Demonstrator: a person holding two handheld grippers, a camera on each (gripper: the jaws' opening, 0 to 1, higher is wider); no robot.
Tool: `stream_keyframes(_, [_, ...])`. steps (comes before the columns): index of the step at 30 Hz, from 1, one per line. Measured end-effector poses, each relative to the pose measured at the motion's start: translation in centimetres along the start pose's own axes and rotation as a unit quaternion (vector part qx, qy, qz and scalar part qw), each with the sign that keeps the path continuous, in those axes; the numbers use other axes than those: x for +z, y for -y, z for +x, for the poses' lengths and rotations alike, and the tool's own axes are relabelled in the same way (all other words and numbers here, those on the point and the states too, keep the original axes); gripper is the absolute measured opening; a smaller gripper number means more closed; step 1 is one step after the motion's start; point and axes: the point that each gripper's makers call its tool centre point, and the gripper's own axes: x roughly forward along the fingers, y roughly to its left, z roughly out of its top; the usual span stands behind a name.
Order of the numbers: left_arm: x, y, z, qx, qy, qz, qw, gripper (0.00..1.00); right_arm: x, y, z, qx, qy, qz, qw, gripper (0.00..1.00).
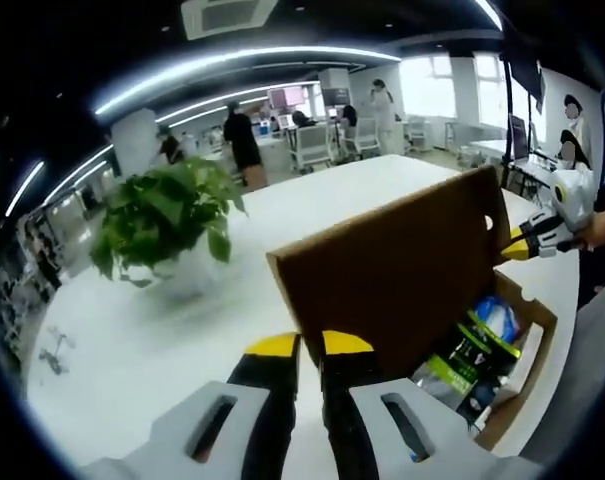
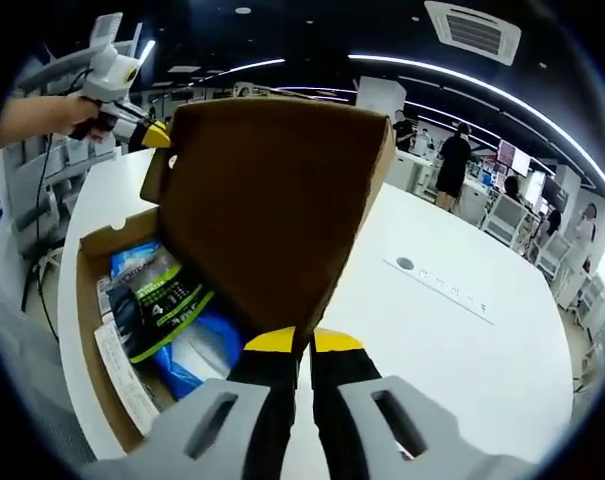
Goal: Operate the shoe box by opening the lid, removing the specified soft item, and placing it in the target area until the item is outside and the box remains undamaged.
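Observation:
The brown cardboard shoe box point(image 1: 537, 330) point(image 2: 90, 330) lies on a white table with its lid point(image 1: 402, 260) point(image 2: 272, 200) raised upright. My left gripper point(image 1: 310, 345) is shut on one end of the lid's free edge; it also appears at the lid's far corner as the left gripper point(image 2: 142, 128). At the other end my right gripper point(image 2: 304, 340) is shut on the same edge, also visible as the right gripper point(image 1: 530, 243). Inside the box lie a black-and-green packet point(image 1: 462, 365) point(image 2: 157, 300) and blue-and-white soft packs point(image 1: 497, 318) point(image 2: 197, 355).
A potted green plant point(image 1: 167, 215) stands on the white table point(image 1: 162, 340) point(image 2: 462, 330) to the left of the box. A small round port point(image 2: 405, 264) sits in the tabletop. People, desks and chairs point(image 1: 312, 145) fill the office behind.

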Motion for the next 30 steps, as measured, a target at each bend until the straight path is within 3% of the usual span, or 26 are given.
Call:
stream_keyframes(8, [-3.2, 1.1, 0.5, -0.004, -0.023, -0.017, 0.9996, 0.11, 0.1, 0.2, 0.2, 0.001, -0.004, -0.004, 1.0000, 0.02])
stream_keyframes(19, [-6.1, 1.4, 0.7, 0.014, -0.049, -0.042, 0.9978, 0.00, 0.2, 0.6, 0.7, 0.002, -0.011, -0.003, 0.9999, 0.02])
stream_keyframes(30, [-5.7, 1.4, 0.9, 0.017, -0.040, -0.055, 0.9976, 0.00, 0.3, 0.9, 1.2, 0.001, -0.016, -0.011, 0.9998, 0.03])
